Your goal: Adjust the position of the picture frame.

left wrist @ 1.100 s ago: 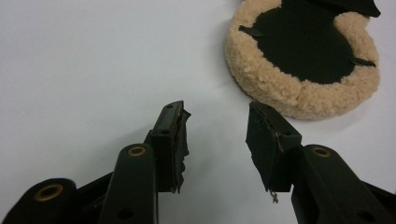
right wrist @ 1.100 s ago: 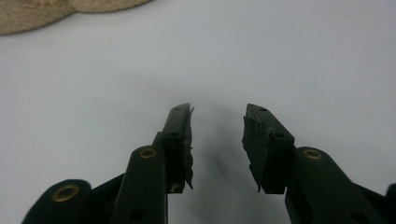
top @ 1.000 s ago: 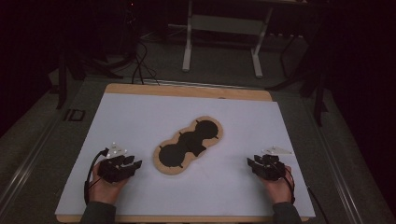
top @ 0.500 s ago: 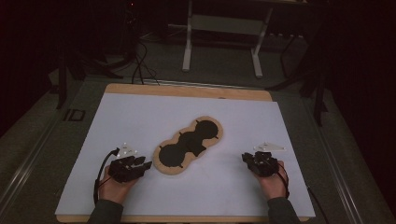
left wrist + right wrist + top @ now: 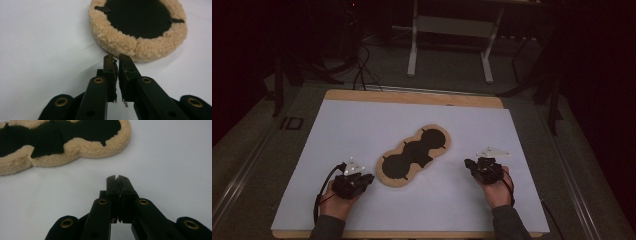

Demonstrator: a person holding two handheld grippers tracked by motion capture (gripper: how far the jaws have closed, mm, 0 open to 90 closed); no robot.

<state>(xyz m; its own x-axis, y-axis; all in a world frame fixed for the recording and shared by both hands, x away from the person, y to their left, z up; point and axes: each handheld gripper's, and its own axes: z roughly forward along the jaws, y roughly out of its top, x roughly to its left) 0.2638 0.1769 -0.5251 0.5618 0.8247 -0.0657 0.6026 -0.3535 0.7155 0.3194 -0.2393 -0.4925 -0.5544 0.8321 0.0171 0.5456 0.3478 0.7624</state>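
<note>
A peanut-shaped pad [image 5: 414, 152] with a tan fleecy rim and black inner face lies slantwise in the middle of the white sheet. My left gripper [image 5: 368, 178] sits low just off the pad's near-left end. In the left gripper view its jaws [image 5: 116, 57] stand nearly together with only a thin slit and nothing between them, tips almost touching the fleecy rim [image 5: 140, 48]. My right gripper [image 5: 469, 163] rests to the right of the pad, well apart from it. In the right gripper view it [image 5: 117, 177] is shut and empty, with the pad [image 5: 75, 145] up to the left.
The white sheet [image 5: 362, 125] covers a wooden tabletop [image 5: 412, 97] whose edge shows at the back and front. Beyond the table stand a white metal stand [image 5: 449, 45], cables on the floor [image 5: 362, 70] and dark stand legs at both sides.
Both hands have slid inward toward the pad: the left gripper to the right up to the pad's near end, the right gripper to the left.
</note>
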